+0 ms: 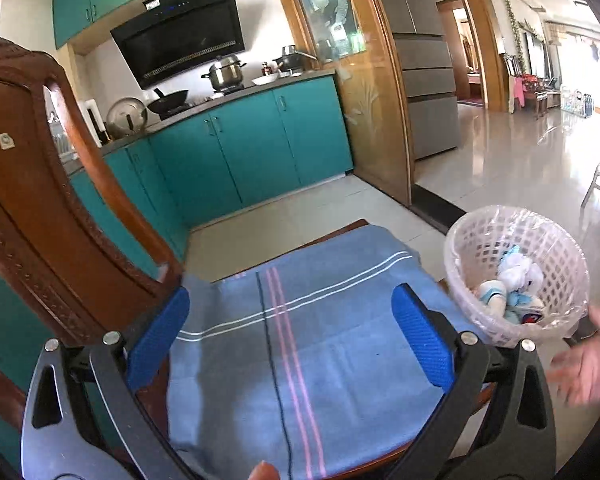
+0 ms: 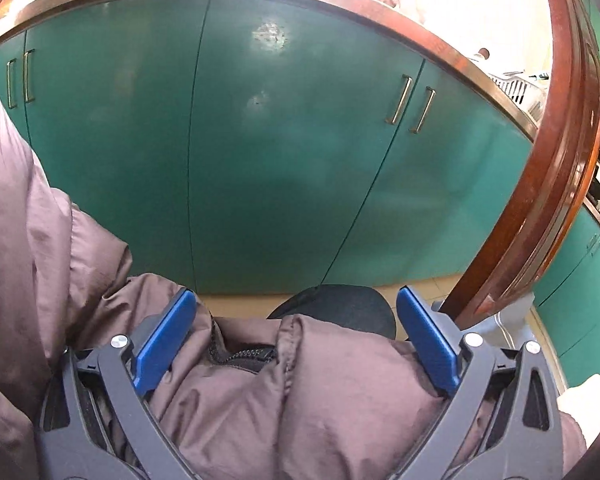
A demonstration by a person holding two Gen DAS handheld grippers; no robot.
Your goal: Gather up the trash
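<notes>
In the left wrist view a white lattice waste basket [image 1: 476, 240] lined with clear plastic stands on the floor to the right of a wooden chair. It holds crumpled white and pale blue trash [image 1: 518, 276] and a small bottle. My left gripper [image 1: 290, 300] is open above the chair seat, which is covered by a blue striped cloth [image 1: 300, 344]; nothing is between its blue pads. A bare hand [image 1: 584, 364] hovers beside the basket. My right gripper [image 2: 296, 300] is open and empty, resting low against a brown puffy jacket [image 2: 300, 392].
A carved chair back [image 1: 40, 184] rises at the left. Teal kitchen cabinets [image 1: 252, 144] with pots on the counter stand behind, then a fridge and a tiled hallway. In the right wrist view teal cabinet doors [image 2: 260, 140] fill the front and a chair rail [image 2: 556, 160] curves at the right.
</notes>
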